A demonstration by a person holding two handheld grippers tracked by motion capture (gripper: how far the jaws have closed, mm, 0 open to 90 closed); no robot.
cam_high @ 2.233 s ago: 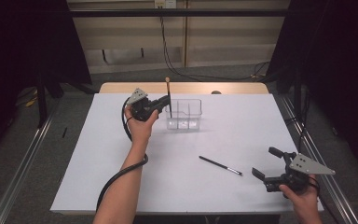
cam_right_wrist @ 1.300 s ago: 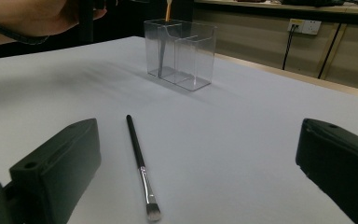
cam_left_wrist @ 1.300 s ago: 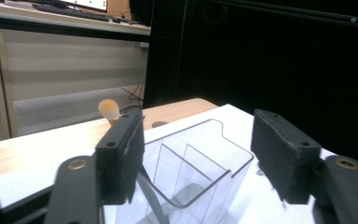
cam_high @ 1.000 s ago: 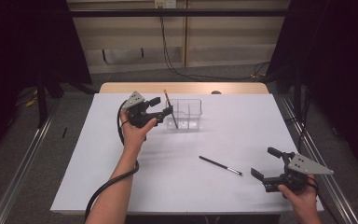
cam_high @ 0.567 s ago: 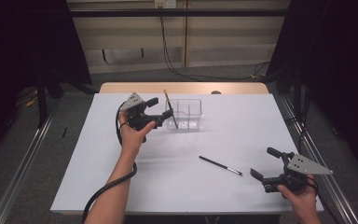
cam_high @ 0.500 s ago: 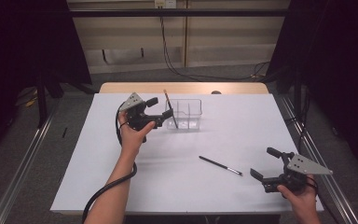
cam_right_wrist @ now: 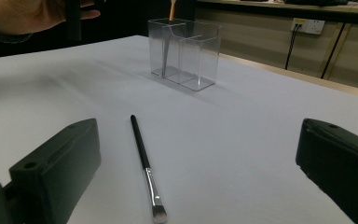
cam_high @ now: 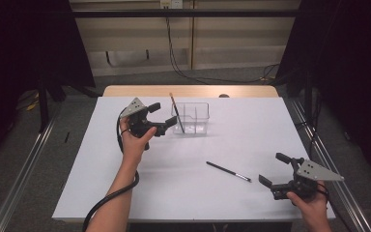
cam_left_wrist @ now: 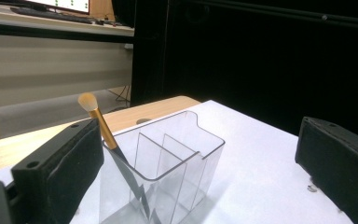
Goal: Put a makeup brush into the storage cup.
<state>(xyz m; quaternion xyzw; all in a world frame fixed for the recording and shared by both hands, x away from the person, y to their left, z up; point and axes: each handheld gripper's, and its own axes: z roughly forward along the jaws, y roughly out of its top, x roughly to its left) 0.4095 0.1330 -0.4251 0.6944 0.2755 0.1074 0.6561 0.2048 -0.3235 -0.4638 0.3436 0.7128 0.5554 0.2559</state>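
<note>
Brush [cam_high: 176, 112] with a gold handle leans in the clear organizer [cam_high: 191, 118]. Left gripper [cam_high: 160, 119] beside it has just spread its fingers, nothing between them. Right gripper [cam_high: 274, 170] holds its fingers spread near the black brush [cam_high: 228, 171] on the bench [cam_high: 232, 145].

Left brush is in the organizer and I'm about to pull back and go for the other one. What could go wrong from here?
1. The left gripper, jaws just opened, sits close to the clear organizer; pulling back carelessly could nudge it or the leaning brush.
2. The black brush lies flat and thin before the open right gripper, so the pads may slip off it.
</note>
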